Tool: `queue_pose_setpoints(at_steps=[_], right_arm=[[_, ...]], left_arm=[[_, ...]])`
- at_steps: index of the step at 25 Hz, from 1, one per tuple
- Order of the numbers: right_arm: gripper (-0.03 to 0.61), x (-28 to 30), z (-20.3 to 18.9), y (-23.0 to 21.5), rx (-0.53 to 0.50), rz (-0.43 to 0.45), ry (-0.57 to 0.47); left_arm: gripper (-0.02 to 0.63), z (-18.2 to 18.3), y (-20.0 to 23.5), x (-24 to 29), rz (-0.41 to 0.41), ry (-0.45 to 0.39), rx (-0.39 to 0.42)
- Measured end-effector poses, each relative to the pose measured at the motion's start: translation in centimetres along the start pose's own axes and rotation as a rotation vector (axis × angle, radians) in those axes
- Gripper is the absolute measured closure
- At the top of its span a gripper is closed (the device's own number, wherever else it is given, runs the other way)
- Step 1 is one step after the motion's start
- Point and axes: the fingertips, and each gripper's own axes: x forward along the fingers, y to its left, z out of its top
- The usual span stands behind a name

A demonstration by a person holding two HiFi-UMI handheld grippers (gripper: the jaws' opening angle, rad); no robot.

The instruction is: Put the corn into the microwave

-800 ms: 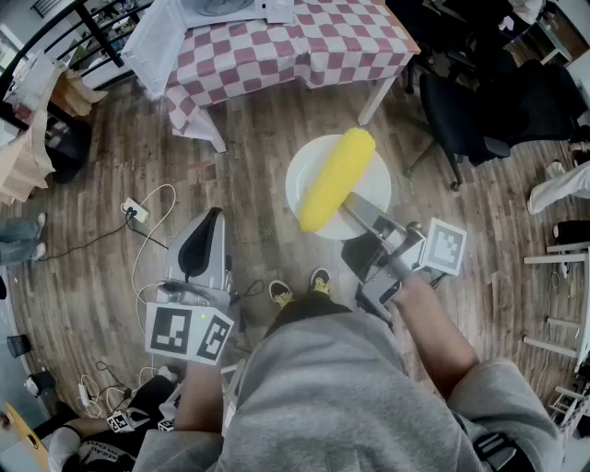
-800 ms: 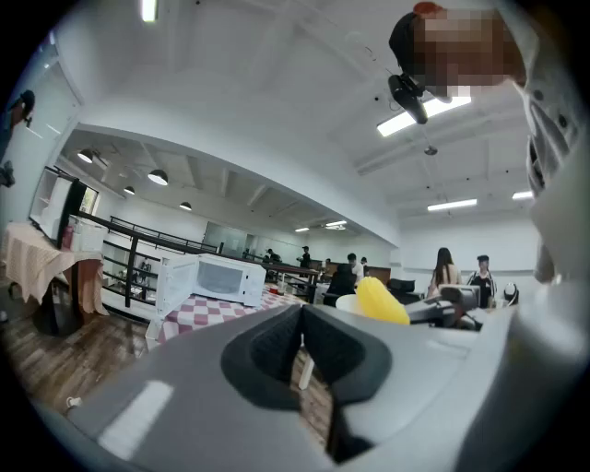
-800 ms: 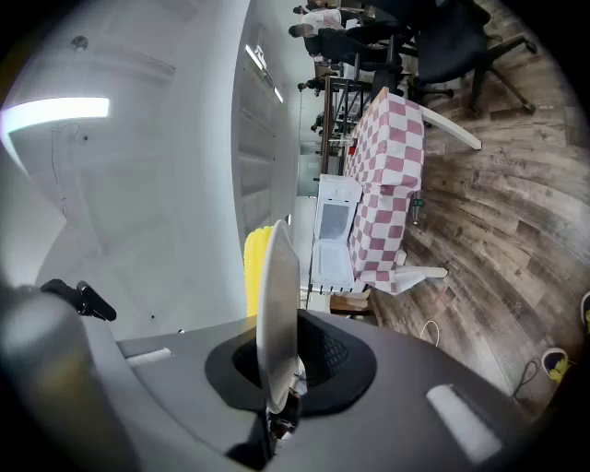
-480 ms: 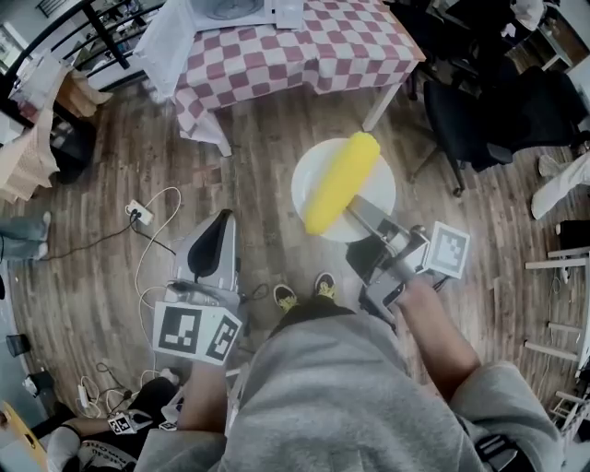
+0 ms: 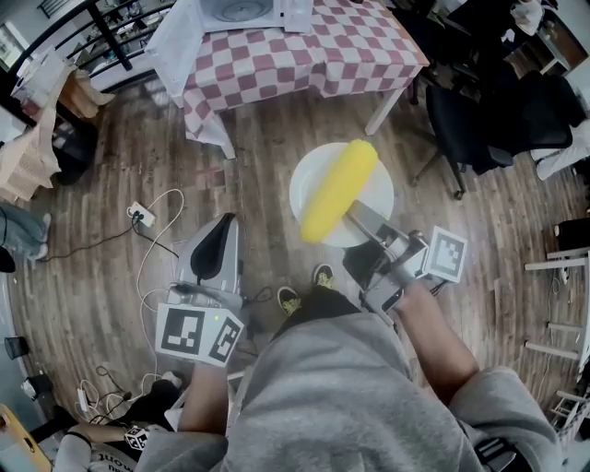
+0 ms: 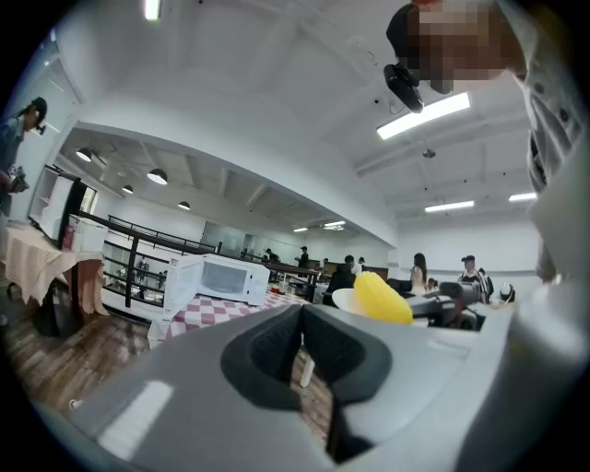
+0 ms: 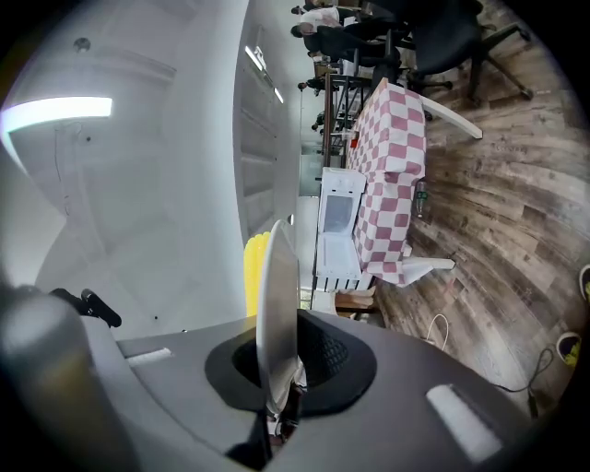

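Head view: the right gripper (image 5: 356, 218) reaches toward 1 o'clock, its jaws pinching the near rim of a white plate (image 5: 310, 171) held above the wooden floor. The corn (image 5: 338, 189) lies across that plate. The left gripper (image 5: 214, 241) hangs at 8 o'clock, carrying nothing. The microwave (image 5: 241, 11) sits on the checkered table (image 5: 304, 46) at 12 o'clock, well apart from the plate.

Left gripper view: its jaws are drawn together with only a sliver between them. The microwave stands at 9 o'clock, its door apparently swung open.

Right gripper view: the pads clamp the plate edge-on, and corn peeks out behind it.

The corn is picked up. Carrying it over and setting it inside are not yet done.
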Motion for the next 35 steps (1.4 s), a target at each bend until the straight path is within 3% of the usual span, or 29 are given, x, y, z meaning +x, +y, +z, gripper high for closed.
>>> queue_pose_setpoints(at_steps=[10,23,35], right_arm=[[0.574,1.0,0.8,-0.7,0.000,-0.018,-0.006],[0.574,7.3,5.0,-2.6,-0.010,-0.020,-0.003],[0.574,14.5,12.2,-4.5,-0.082,-0.051,-0.149]], left_arm=[[0.603,-0.3,0.6,1.3,-0.011,0.023,0.015],[0.603,-0.3,4.8,8.5,0.166,0.059,0.126],[0.603,1.8,7.8,18.7,0.261,0.016,0.147]])
